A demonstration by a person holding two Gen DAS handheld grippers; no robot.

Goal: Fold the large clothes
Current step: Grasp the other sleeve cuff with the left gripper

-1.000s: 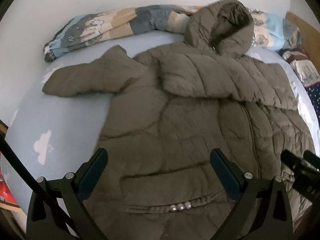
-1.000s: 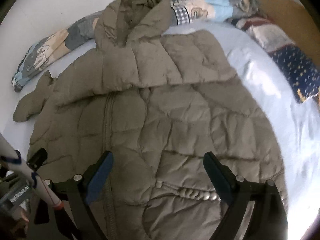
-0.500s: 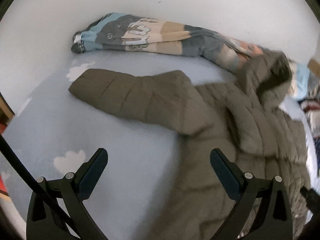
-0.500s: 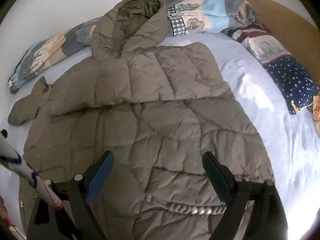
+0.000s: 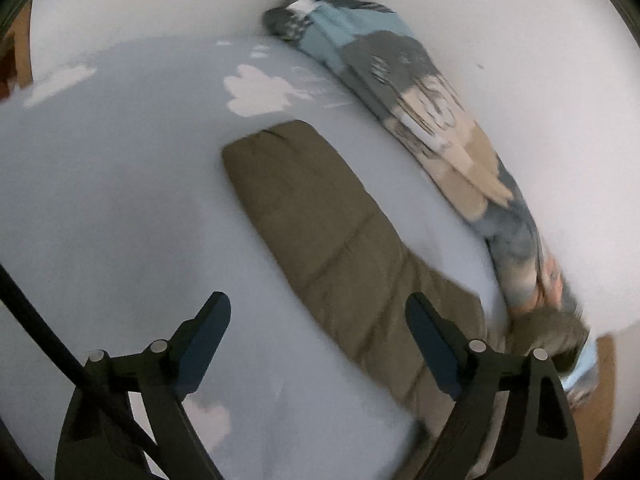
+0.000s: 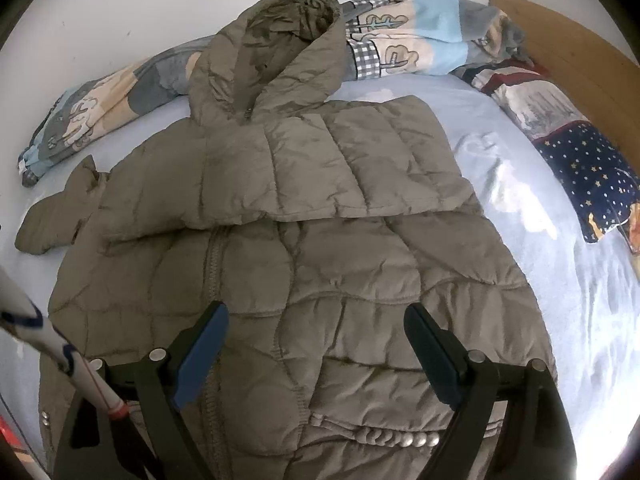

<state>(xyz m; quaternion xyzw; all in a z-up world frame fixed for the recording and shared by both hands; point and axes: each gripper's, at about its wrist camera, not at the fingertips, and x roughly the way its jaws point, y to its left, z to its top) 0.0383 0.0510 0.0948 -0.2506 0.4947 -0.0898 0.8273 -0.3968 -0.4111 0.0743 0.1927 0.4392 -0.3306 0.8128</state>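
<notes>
Blur smears the jacket sleeve (image 5: 332,232) below the closing, empty left tool (image 5: 318,344); right tool (image 6: 316,344) gapes.

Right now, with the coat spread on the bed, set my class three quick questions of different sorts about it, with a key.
1. True or false: one sleeve is folded across the coat's chest.
2. What lies along the wall behind the hood: A) a rolled blanket, B) a lamp, C) a box?
3. Fill in: the left claw hovers above the other ____, its jaws closing.

Key: 1 true; 2 A; 3 sleeve.
</notes>
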